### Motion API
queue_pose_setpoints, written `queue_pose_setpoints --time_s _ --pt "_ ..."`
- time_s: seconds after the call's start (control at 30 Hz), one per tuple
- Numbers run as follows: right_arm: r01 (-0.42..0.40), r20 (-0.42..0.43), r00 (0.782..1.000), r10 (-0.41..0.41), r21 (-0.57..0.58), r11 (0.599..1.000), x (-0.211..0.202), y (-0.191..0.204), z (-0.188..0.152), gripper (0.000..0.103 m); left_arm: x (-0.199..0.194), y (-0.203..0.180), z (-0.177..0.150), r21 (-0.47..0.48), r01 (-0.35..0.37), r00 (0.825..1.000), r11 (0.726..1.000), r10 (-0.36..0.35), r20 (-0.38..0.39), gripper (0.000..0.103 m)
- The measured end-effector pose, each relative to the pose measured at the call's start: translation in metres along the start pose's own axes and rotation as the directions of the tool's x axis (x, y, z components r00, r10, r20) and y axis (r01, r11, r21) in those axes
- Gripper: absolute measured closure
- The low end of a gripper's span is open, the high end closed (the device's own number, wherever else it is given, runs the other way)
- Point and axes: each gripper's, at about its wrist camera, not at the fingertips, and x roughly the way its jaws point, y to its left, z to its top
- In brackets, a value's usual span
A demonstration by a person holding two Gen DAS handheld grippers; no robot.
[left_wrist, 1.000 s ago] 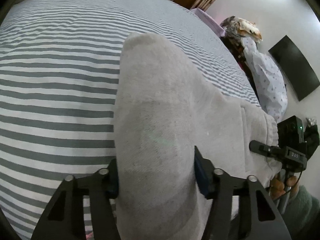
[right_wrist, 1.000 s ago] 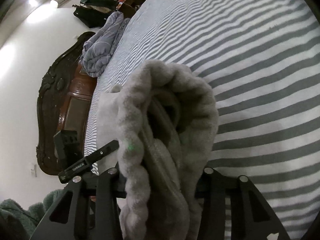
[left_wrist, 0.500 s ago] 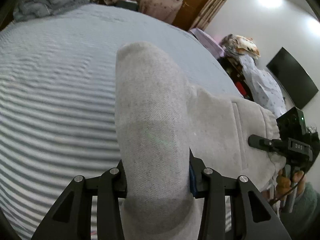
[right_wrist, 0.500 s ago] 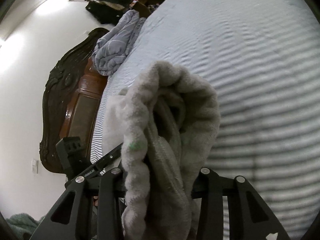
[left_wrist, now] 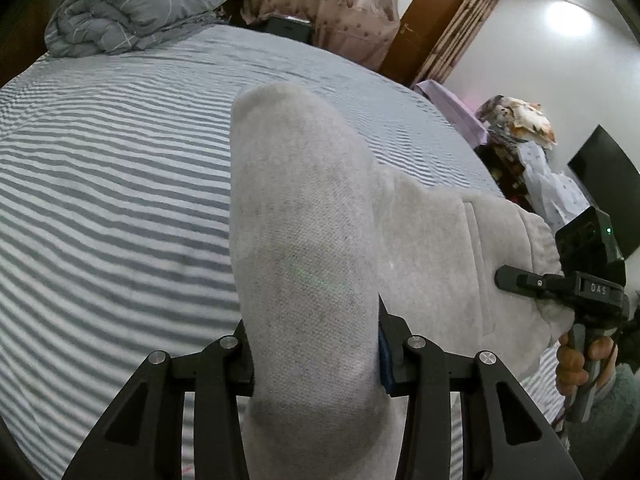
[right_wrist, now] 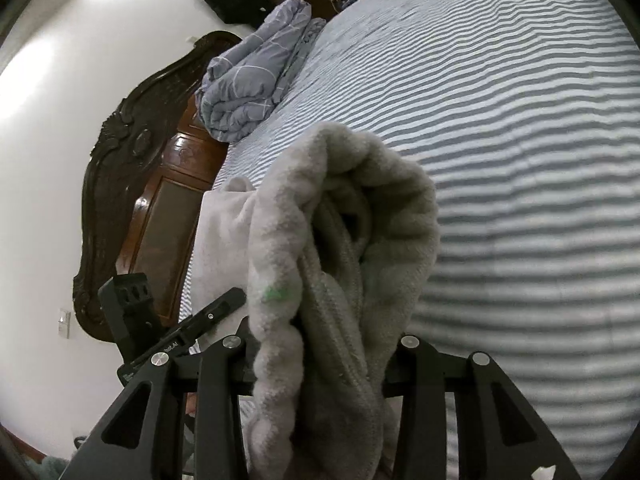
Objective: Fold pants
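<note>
The pale grey fleece pants (left_wrist: pixel 304 248) are lifted above the striped bed, held by both grippers. My left gripper (left_wrist: pixel 316 360) is shut on a fold of the pants, which bulges up between its jaws. My right gripper (right_wrist: pixel 320 364) is shut on the bunched waistband end of the pants (right_wrist: pixel 340 248). The right gripper also shows in the left wrist view (left_wrist: pixel 560 284) at the pants' far right edge. The left gripper shows in the right wrist view (right_wrist: pixel 180 332), beside the cloth. All fingertips are hidden by fabric.
The bed sheet (left_wrist: pixel 112 184) has grey and white stripes. A rolled grey-blue duvet (left_wrist: pixel 132 4) lies at the head of the bed, by the dark carved headboard (right_wrist: pixel 128 184). Clutter, a dark screen (left_wrist: pixel 608 184) and a door (left_wrist: pixel 428 20) stand beyond the bed.
Both grippers have risen and tilted up with the pants still gripped. More of the room, duvet and headboard has come into view.
</note>
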Motion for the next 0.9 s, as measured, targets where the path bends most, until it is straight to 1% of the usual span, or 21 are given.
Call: queue_pose_setpoints --time_s 0.1,0.17,0.2,0.23,0.27,0.3,0.33,0.37,0.43,0.47,0.5,0.57,0.63,0.67,0.8,0.9 --pt "0.034 -0.032 0.999 -0.034 0.011 0.999 0.02 -0.013 0.007 0.067 0.022 0.017 0.006 -0.01 -0.008 0.999 1.0 0.008 -0.037 0.059" --pt "0.099 -0.053 0.994 -0.098 0.009 0.995 0.035 -0.025 0.006 0.065 0.04 0.031 0.003 -0.027 -0.02 0.997 0.999 0.018 -0.074 0.056" --pt "0.124 -0.06 0.991 -0.123 0.007 0.992 0.038 -0.032 0.002 0.062 0.047 0.037 0.001 -0.035 -0.024 0.996 0.999 0.021 -0.088 0.052" --pt "0.133 -0.059 0.989 -0.132 0.013 0.991 0.04 -0.037 0.0 0.057 0.052 0.042 -0.001 -0.041 -0.026 0.995 0.999 0.022 -0.092 0.05" --pt "0.151 -0.052 0.987 -0.15 0.015 0.988 0.04 -0.042 -0.002 0.054 0.054 0.045 -0.004 -0.041 -0.022 0.996 0.999 0.018 -0.086 0.044" --pt "0.171 -0.035 0.985 -0.17 0.012 0.985 0.039 -0.045 -0.005 0.049 0.054 0.047 -0.007 -0.036 -0.009 0.997 0.999 0.006 -0.076 0.039" --pt "0.182 -0.021 0.983 -0.182 0.004 0.983 0.036 -0.047 -0.008 0.045 0.054 0.048 -0.008 -0.032 -0.001 0.997 0.999 -0.002 -0.073 0.038" --pt "0.187 -0.014 0.982 -0.187 -0.01 0.982 0.034 -0.047 -0.01 0.043 0.053 0.05 -0.009 -0.026 0.004 0.997 1.0 -0.006 -0.072 0.036" --pt "0.211 0.006 0.977 -0.211 -0.029 0.977 0.028 -0.046 -0.015 0.037 0.049 0.053 -0.011 -0.014 0.0 0.998 1.0 -0.001 -0.069 0.032" --pt "0.225 0.02 0.974 -0.224 -0.038 0.974 0.022 -0.044 -0.019 0.037 0.045 0.054 -0.012 -0.014 0.003 0.998 1.0 -0.004 -0.066 0.032" --pt "0.246 0.03 0.969 -0.245 -0.043 0.968 0.017 -0.043 -0.024 0.037 0.041 0.055 -0.013 -0.01 0.001 0.998 1.0 -0.002 -0.061 0.032" --pt "0.285 0.053 0.958 -0.282 -0.067 0.956 0.008 -0.038 -0.032 0.036 0.03 0.051 -0.016 0.022 -0.038 0.998 0.999 0.039 -0.046 0.032" --pt "0.351 0.084 0.936 -0.343 -0.119 0.929 -0.001 -0.026 -0.046 0.036 0.021 0.041 -0.022 0.05 -0.071 0.997 0.996 0.072 -0.028 0.032" --pt "0.368 0.097 0.929 -0.358 -0.133 0.92 -0.005 -0.02 -0.05 0.036 0.015 0.036 -0.028 0.065 -0.094 0.995 0.993 0.095 -0.022 0.032" --pt "0.416 0.134 0.907 -0.398 -0.159 0.895 -0.017 0.0 -0.07 0.036 0.001 0.032 -0.051 0.056 -0.131 0.991 0.99 0.132 -0.011 0.032" --pt "0.47 0.137 0.882 -0.45 -0.201 0.86 -0.016 0.012 -0.084 0.036 -0.009 0.034 -0.064 0.035 -0.146 0.989 0.989 0.146 0.006 0.032"
